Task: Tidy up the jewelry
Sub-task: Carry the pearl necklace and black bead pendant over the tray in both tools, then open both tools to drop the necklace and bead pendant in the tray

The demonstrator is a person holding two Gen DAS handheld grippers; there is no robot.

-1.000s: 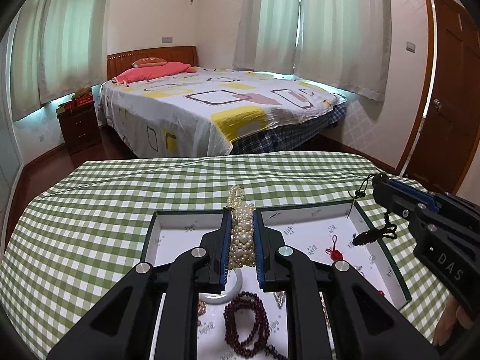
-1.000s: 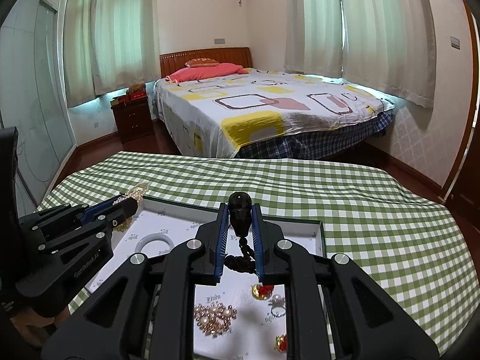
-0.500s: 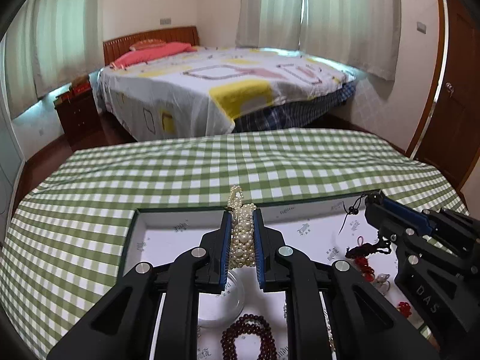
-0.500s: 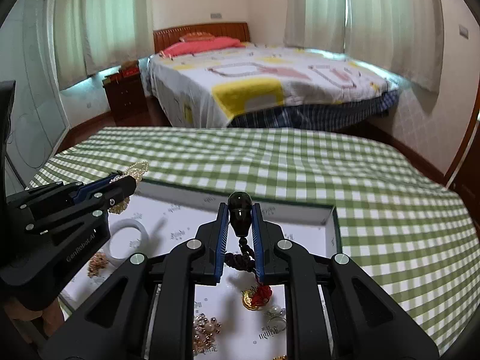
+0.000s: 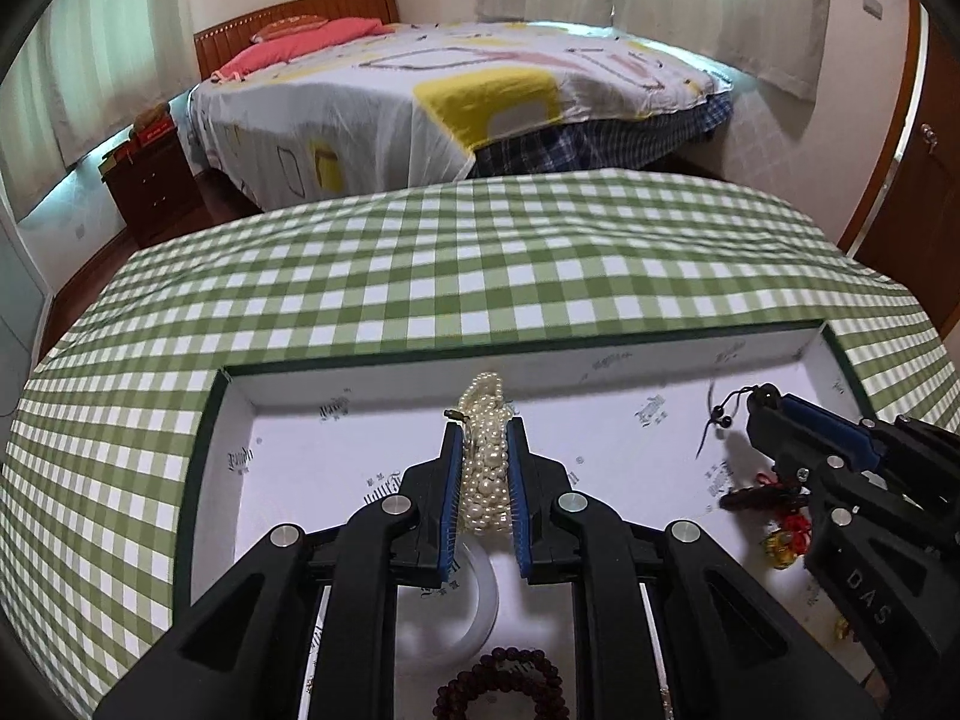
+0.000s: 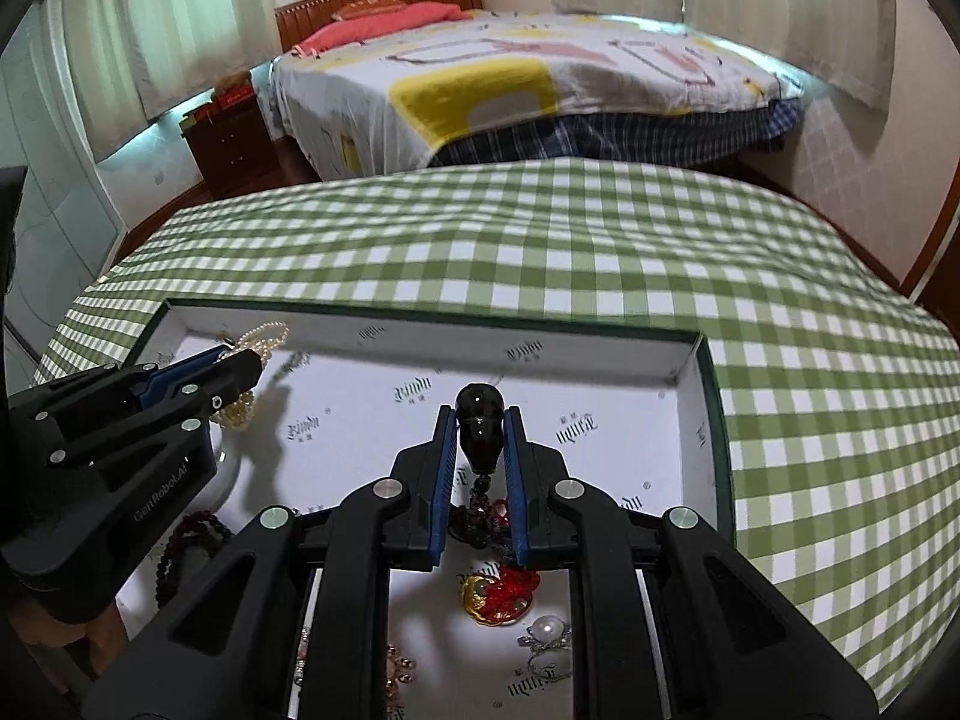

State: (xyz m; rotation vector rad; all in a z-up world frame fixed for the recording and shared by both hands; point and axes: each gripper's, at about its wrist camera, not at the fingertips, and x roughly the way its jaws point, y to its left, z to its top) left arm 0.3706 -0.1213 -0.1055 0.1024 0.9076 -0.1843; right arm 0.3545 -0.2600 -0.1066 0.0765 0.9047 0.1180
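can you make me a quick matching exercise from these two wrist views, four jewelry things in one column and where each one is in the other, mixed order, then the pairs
1. pearl strand
2. dark bead pendant
3. white bangle
4. pearl ring

A. lying in the box, below the left gripper
B. clamped in the right gripper
C. lying in the box beside the red and gold charm
D. clamped in the left gripper

Pairs: 1-D, 2-B, 3-A, 4-C

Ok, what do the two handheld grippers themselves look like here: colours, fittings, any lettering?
Both are matte black plastic with angular cut-out linkages, round silver bolt heads and blue ribbed pads lining the fingers. The left gripper carries pale "GenRobot.AI" lettering on its side, seen from the right wrist view; the right gripper reads "DAS". No cables or sleeves show.
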